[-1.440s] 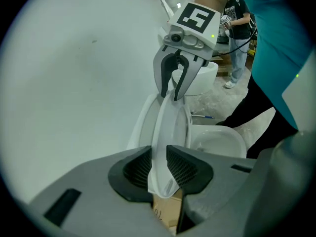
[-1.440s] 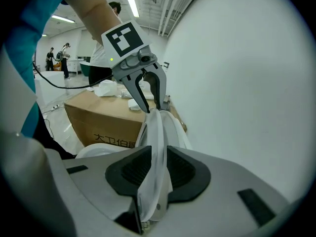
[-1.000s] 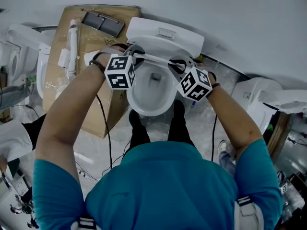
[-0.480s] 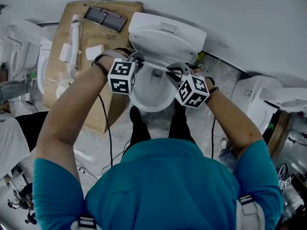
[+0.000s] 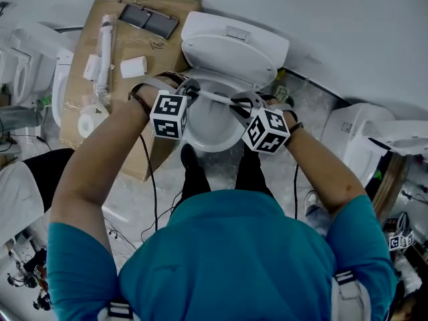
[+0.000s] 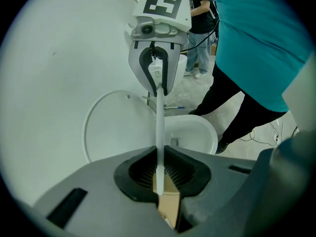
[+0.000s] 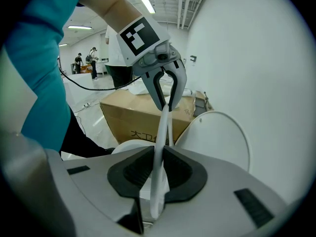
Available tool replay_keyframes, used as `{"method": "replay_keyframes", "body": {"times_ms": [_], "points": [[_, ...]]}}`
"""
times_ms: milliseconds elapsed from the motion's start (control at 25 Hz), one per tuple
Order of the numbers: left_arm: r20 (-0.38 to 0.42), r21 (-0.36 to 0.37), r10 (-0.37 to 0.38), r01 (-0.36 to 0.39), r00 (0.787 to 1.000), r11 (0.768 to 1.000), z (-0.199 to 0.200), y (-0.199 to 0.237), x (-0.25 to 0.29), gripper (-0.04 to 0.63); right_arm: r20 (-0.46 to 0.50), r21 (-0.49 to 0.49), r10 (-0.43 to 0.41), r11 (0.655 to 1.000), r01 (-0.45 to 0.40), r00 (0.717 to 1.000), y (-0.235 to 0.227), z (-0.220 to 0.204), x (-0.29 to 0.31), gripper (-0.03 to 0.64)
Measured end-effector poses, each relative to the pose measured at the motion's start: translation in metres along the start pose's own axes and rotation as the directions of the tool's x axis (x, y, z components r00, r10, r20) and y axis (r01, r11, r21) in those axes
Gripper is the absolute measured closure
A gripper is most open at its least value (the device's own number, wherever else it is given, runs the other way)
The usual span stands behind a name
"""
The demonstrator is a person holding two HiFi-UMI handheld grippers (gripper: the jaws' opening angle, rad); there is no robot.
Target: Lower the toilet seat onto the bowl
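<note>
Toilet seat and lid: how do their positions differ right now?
The seat is tipped forward off the lid, not yet down on the bowl; the lid stands upright behind it. The seat shows only a thin edge; the lid shows its full oval face. Both are white.

The setting was identified as a large industrial hall used as a workshop or test area, not a domestic bathroom. A toilet (image 5: 231, 52) was stood against a plain white wall (image 5: 334, 25), and further toilets (image 5: 27, 59) (image 5: 374, 136) were placed on either side of it. A cardboard box (image 5: 160, 52) was positioned beside it and was used as a surface for loose parts (image 5: 105, 49). Plastic sheeting (image 5: 314, 112) was laid over the bare floor, and cables (image 5: 127, 236) were run across it. In the right gripper view, ceiling strip lights (image 7: 145, 1) and people standing in the distance (image 7: 79, 60) were seen.
</note>
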State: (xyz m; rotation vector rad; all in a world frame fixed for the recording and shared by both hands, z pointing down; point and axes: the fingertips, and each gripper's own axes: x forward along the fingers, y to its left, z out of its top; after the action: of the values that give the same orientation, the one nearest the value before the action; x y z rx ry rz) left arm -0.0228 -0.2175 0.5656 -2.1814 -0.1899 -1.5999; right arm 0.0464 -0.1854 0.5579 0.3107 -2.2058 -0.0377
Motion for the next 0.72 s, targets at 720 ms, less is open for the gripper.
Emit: {"method": "replay_keyframes", "body": {"times_ms": [720], "points": [[0.004, -0.009, -0.044, 0.044, 0.999, 0.999, 0.004, -0.063, 0.005, 0.548, -0.01, 0.092, 0.238, 0.967, -0.237, 0.971, 0.059, -0.002, 0.018, 0.525]]}}
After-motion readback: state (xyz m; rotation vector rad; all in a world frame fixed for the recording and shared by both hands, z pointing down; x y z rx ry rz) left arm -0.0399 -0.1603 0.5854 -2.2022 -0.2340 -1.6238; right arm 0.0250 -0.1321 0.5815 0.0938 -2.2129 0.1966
